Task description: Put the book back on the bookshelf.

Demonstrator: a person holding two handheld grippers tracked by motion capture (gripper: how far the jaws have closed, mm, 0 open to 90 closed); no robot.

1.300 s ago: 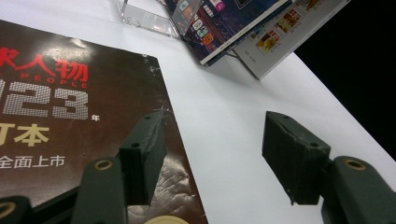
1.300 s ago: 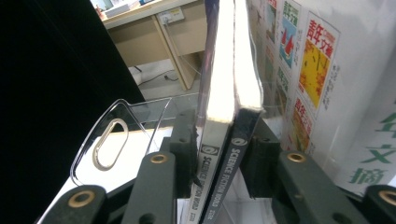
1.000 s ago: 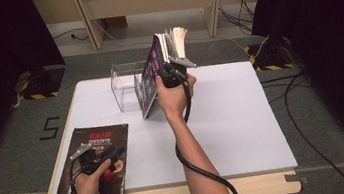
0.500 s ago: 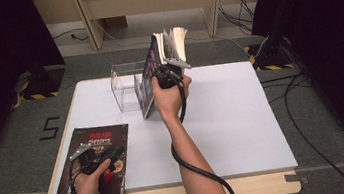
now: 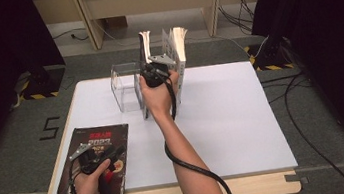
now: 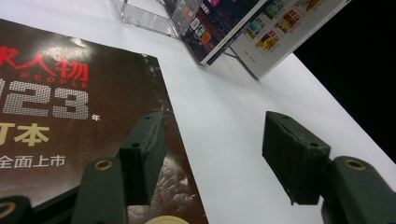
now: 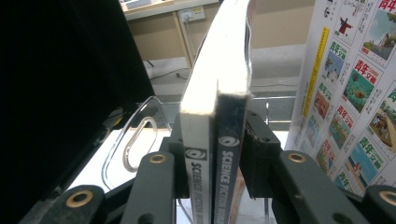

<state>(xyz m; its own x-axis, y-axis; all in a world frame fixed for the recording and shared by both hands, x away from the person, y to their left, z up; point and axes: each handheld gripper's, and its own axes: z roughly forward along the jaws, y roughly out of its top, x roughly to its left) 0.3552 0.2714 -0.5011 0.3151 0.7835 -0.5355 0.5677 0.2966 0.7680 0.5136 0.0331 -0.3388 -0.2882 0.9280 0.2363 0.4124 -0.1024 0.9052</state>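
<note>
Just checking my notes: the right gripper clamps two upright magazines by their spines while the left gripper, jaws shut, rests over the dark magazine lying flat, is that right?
Not quite: the left gripper has its jaws open, as the left gripper view shows, above the dark magazine. The right gripper does clamp the two upright magazines.

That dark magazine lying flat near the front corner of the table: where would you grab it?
Probably by its right-hand long edge, coming in low from the bare table beside it. The dark magazine lies flat, so only an edge fits between jaws; the left gripper already straddles that edge.
</note>
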